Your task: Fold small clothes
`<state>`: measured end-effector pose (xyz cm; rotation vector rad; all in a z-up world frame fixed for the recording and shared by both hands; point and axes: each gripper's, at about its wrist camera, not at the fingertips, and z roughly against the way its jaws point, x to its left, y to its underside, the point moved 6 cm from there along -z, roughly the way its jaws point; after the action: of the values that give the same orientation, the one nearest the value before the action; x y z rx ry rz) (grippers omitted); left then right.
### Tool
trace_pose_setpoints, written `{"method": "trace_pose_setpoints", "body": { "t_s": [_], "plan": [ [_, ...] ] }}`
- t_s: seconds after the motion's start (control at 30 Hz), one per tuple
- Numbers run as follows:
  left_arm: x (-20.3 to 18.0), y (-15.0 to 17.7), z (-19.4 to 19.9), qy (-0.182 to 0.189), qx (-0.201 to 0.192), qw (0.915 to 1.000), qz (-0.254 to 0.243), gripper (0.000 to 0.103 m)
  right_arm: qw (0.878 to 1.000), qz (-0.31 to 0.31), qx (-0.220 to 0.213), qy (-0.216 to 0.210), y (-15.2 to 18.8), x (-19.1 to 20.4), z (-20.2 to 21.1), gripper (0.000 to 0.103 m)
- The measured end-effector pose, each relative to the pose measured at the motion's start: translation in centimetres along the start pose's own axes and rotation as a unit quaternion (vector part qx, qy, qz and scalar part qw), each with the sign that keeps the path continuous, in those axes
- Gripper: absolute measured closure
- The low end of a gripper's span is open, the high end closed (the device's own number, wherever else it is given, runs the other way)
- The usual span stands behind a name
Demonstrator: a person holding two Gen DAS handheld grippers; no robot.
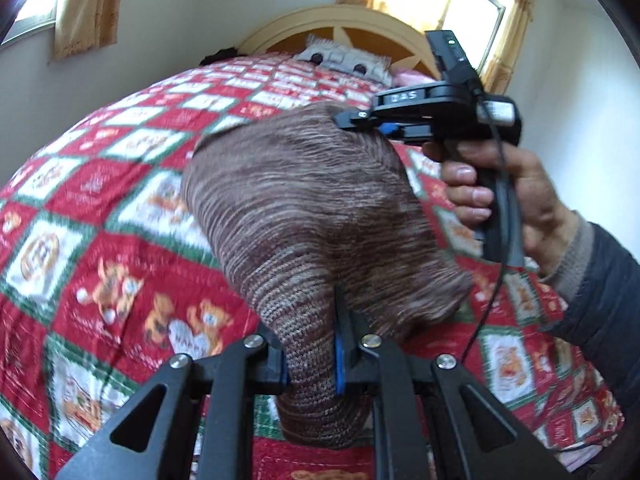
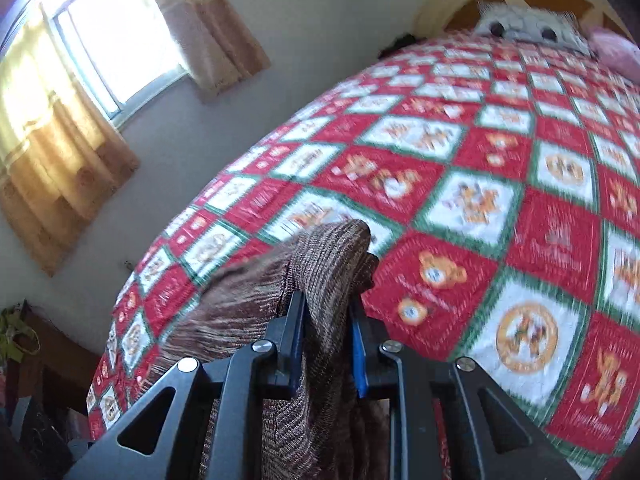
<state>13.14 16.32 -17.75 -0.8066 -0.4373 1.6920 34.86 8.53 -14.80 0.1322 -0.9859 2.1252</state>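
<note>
Above the quilt (image 1: 100,208), motion blur smears the brown knit garment (image 1: 304,216).

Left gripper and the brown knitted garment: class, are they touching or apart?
Touching. In the left wrist view the left gripper has the brown knitted garment pinched between its blue-padded fingers, the fabric bunching through with no gap.

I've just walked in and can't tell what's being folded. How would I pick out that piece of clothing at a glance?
Start from the big bed with its red, white and green teddy-bear quilt. Above it, two black handheld grippers hold up one soft knitted garment, the left gripper pinching one edge and the right gripper another. It is the only brown, finely striped knit, plain against the busy patchwork.
</note>
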Motion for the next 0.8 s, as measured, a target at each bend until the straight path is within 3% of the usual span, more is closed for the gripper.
{"method": "trace_pose_setpoints", "body": {
  "t_s": [0.03,0.1,0.3,0.47,0.5,0.53,0.57,0.67,0.8],
  "plan": [
    [0.2,0.2,-0.2,0.001,0.001,1.0,0.003,0.086,1.0,-0.01,0.007,0.003,0.6,-0.7,0.0,0.067],
    [0.5,0.5,-0.5,0.007,0.002,0.9999,0.013,0.086,0.999,-0.031,0.015,-0.018,2.5,-1.8,1.2,0.059],
    [0.9,0.9,-0.7,0.01,-0.008,0.9995,0.029,0.079,0.996,-0.046,0.016,-0.08,10.9,-1.4,8.4,0.059],
    [0.5,1.1,-0.7,0.006,-0.01,0.9993,0.036,0.078,0.996,-0.026,0.052,-0.064,16.9,0.5,8.9,0.059],
    [0.4,1.1,-0.8,0.004,-0.01,0.9993,0.036,0.078,0.996,-0.025,0.049,-0.067,17.2,0.7,8.6,0.067],
    [0.5,1.0,-1.0,0.003,-0.009,0.9993,0.036,0.078,0.997,-0.022,0.044,-0.067,17.4,0.9,8.4,0.084],
    [0.5,0.9,-1.1,0.006,-0.007,0.9992,0.038,0.078,0.998,-0.017,0.039,-0.055,17.4,1.1,8.2,0.089],
    [0.5,0.7,-1.0,0.013,0.006,0.9987,0.05,0.084,0.998,0.0,0.048,-0.041,17.2,2.1,8.6,0.092],
    [-0.4,1.1,-0.3,0.024,0.028,0.9985,0.04,0.082,0.997,0.05,0.047,-0.025,16.9,4.2,12.8,0.093]
  ]
}}
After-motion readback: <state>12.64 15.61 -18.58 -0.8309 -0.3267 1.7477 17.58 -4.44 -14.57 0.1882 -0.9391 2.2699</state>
